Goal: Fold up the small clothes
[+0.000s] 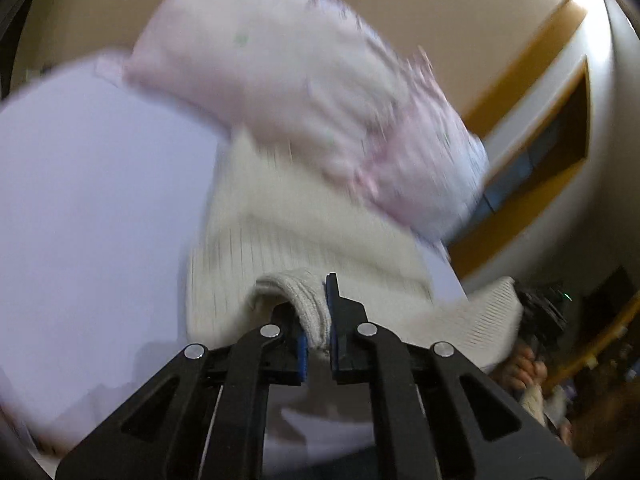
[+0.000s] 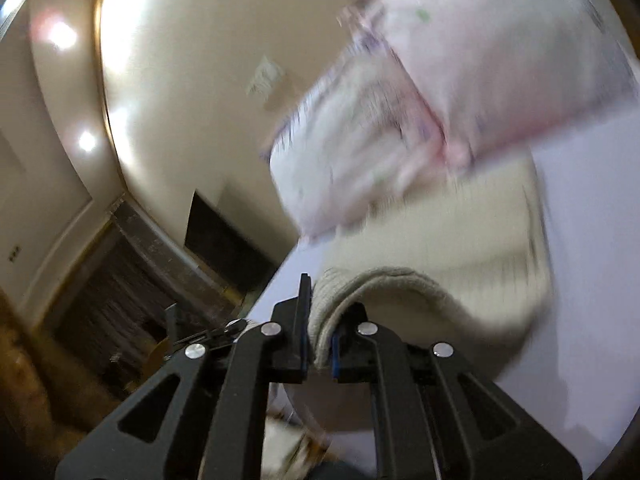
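- Left gripper [image 1: 318, 322]: clamped on the near hem of the cream ribbed knit garment [image 1: 304, 232].
- Right gripper [image 2: 319, 320]: clamped on the same hem, at its other corner.
- Garment extends forward from both grippers over the white surface [image 1: 88, 184]; its far end meets the pink patterned pillow [image 1: 288, 80].
- Held edge spans side to side; neither gripper appears nearer.

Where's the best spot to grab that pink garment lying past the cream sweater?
Judging by its pose, grip the pink garment at its frilly near corner, coming from the right gripper side. That edge overhangs the cream sweater, though blur hides detail.
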Tool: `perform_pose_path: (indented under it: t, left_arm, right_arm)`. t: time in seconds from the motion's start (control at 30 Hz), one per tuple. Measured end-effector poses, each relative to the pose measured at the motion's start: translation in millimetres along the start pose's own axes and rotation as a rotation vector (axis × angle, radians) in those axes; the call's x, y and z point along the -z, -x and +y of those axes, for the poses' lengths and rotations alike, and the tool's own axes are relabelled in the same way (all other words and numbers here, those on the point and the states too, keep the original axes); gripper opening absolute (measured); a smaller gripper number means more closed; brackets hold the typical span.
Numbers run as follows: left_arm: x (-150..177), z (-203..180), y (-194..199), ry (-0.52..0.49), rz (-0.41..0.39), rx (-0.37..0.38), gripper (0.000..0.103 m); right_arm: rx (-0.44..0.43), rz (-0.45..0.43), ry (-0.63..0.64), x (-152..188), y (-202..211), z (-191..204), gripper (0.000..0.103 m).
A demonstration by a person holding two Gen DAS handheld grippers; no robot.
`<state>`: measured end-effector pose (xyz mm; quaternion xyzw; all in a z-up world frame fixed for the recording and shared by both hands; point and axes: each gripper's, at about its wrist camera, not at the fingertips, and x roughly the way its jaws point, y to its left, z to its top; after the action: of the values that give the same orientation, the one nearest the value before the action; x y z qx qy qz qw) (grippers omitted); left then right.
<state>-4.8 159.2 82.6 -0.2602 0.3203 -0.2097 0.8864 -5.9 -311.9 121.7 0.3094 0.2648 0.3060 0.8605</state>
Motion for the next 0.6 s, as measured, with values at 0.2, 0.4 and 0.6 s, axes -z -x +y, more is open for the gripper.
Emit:
perform_pose_path:
  t: [0.2,0.4,0.6]
  left_arm:
    - [-99.9,14.0,-125.0,0.035,-0.036,-0.190,0.007]
    - [-113.7,31.7,-203.5,0.065,0.072,-0.285,0.007]
    - [-120.2,49.6,-179.1,0.128,0.100,-0.242,0.055]
  right_arm:
    - [0.275,-0.088,-0.112,-68.8,-95.2,-79.8,0.007]
    - [0.490,-0.042,-0.295,-65.6,-134.4,-160.1,0.009]
    - [0.627,-0.188,-0.272,-61.1,-123.9,-163.4,0.098]
